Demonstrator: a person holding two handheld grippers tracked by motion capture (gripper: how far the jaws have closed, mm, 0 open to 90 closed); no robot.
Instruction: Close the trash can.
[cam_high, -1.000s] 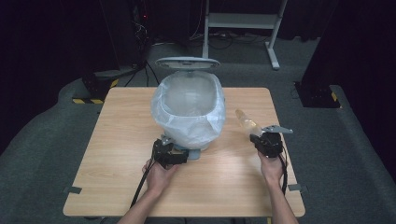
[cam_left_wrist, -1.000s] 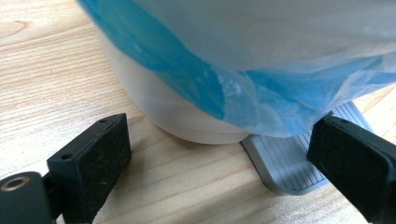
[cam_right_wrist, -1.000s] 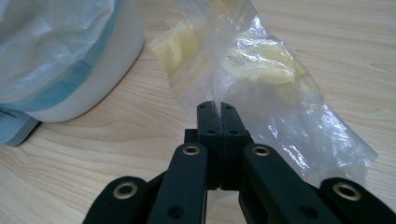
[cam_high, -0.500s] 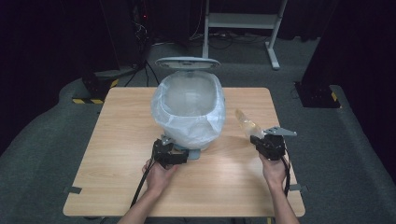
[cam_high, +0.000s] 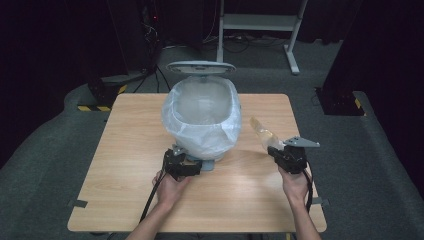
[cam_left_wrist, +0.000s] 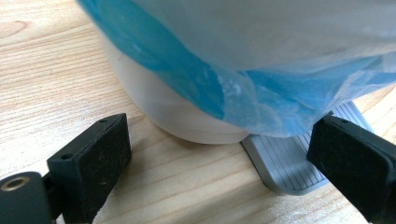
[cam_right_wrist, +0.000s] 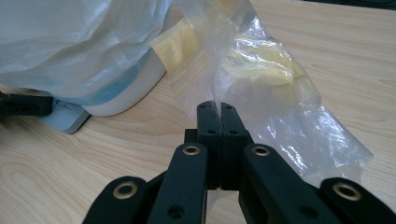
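A white pedal bin (cam_high: 202, 117) lined with a pale blue-tinted plastic liner (cam_left_wrist: 261, 84) stands mid-table, its lid (cam_high: 200, 66) raised at the back. My left gripper (cam_high: 194, 165) sits open at the bin's front base, one jaw on each side of the grey ribbed pedal (cam_left_wrist: 289, 163) without touching it. To the right of the bin, my right gripper (cam_right_wrist: 218, 109) is shut on a clear zip bag (cam_right_wrist: 271, 79) with something yellowish inside. The bag (cam_high: 262, 132) sticks up and away from the jaws toward the bin's rim.
The wooden table (cam_high: 125, 150) has bare room left and right of the bin. Beyond its far edge, on the dark floor, are a white metal frame (cam_high: 260, 22) and cables. The left gripper's jaw (cam_right_wrist: 25, 105) also appears by the pedal in the right gripper view.
My right gripper has drifted slightly to the right and up with the bag still pinched. The left gripper and the bin have stayed put.
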